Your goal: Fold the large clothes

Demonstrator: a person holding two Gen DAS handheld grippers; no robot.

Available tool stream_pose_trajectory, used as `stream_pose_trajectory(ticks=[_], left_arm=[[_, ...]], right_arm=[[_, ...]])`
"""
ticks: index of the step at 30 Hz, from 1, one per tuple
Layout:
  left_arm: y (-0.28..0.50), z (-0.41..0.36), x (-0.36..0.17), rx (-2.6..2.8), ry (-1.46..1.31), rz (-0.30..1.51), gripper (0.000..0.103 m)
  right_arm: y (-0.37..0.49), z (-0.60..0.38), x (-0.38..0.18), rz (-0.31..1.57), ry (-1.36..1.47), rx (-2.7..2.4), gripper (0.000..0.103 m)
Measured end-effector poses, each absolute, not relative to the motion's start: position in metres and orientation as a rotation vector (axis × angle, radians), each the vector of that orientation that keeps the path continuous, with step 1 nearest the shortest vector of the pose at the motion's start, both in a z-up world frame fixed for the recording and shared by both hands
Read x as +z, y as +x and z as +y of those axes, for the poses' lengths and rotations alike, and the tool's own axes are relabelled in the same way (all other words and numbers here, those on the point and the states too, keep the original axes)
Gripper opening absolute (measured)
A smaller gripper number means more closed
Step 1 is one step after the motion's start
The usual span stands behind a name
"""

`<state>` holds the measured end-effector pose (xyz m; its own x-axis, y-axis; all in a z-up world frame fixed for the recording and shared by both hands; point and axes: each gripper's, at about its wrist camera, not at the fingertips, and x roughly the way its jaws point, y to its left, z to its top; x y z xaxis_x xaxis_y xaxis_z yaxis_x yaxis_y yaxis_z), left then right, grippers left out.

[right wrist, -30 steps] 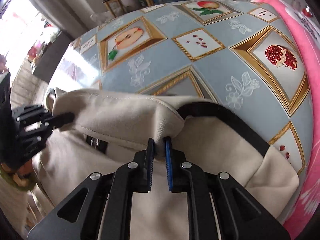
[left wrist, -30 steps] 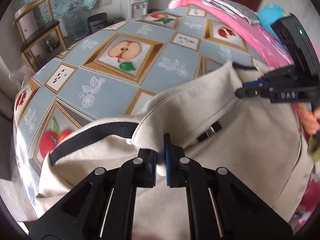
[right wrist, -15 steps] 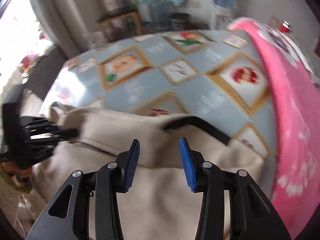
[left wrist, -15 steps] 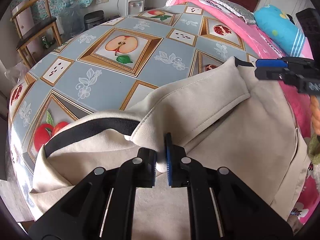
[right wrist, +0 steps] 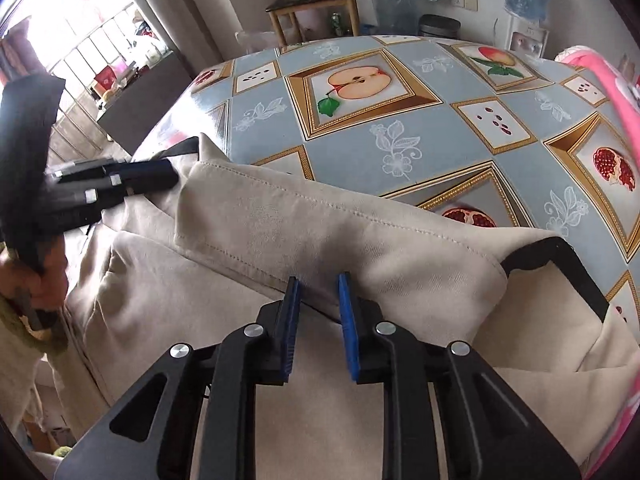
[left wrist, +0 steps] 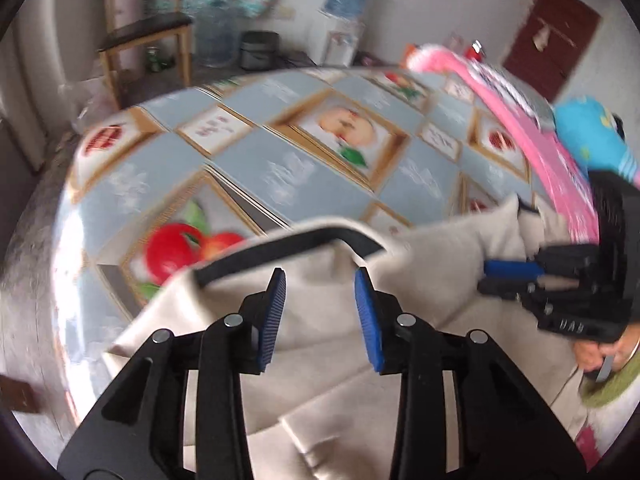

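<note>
Your beige garment (right wrist: 248, 240) lies across the lower half of both views, on the fruit-patterned tabletop (right wrist: 420, 128), its black-trimmed edge (left wrist: 280, 248) toward the middle. Your left claw (left wrist: 320, 308) is opening, its blue pads clear of the cloth, nothing gripped. Your right claw (right wrist: 318, 312) is closing over the folded collar edge, the pads not yet pressing it. A pink blanket (left wrist: 516, 120) runs along the right.
</note>
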<state>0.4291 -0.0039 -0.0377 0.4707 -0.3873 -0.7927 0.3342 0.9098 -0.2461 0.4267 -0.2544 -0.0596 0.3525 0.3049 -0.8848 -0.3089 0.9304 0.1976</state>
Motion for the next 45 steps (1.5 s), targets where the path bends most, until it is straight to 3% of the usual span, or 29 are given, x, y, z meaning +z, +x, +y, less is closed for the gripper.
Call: stream_pose_trajectory(ticks=[4,10,11,12,15,23,27,28,35,45], left_arm=[[0.429,-0.011,-0.017,-0.551,-0.159,0.937,0.031],[0.428,-0.071,-0.047,-0.579,0.075,1.017,0.031],[0.429,-0.072,-0.057,-0.556,0.1,1.034,0.027],[0.431,-0.071,-0.061,-0.537,0.113,1.023,0.016],[0.437,-0.06,-0.061,-0.543,0.05,1.038,0.012],[0.415,-0.056,-0.033,-0.684,-0.042,1.022,0.011],[0.403,-0.081,-0.054,-0.691,0.112,1.088,0.012],[0.402,-0.085,-0.063,-0.669,0.148,1.098,0.008],[0.415,-0.072,-0.067,-0.659,0.032,1.104,0.004],[0.401,-0.068,-0.034,-0.72,0.047,1.048,0.004]], right_arm=[[0.429,-0.251,-0.062,1.142,-0.013,0.394,0.02],[0.432,-0.25,-0.065,1.143,-0.012,0.387,0.02],[0.432,-0.25,-0.065,1.142,-0.012,0.387,0.02],[0.432,-0.25,-0.065,1.141,-0.012,0.388,0.02],[0.432,-0.251,-0.065,1.138,-0.008,0.392,0.02],[0.432,-0.253,-0.066,1.133,-0.001,0.402,0.02],[0.431,-0.253,-0.065,1.13,-0.001,0.4,0.02],[0.431,-0.253,-0.065,1.127,-0.003,0.397,0.02],[0.434,-0.251,-0.065,1.129,-0.003,0.387,0.02],[0.435,-0.251,-0.066,1.126,-0.002,0.379,0.02]])
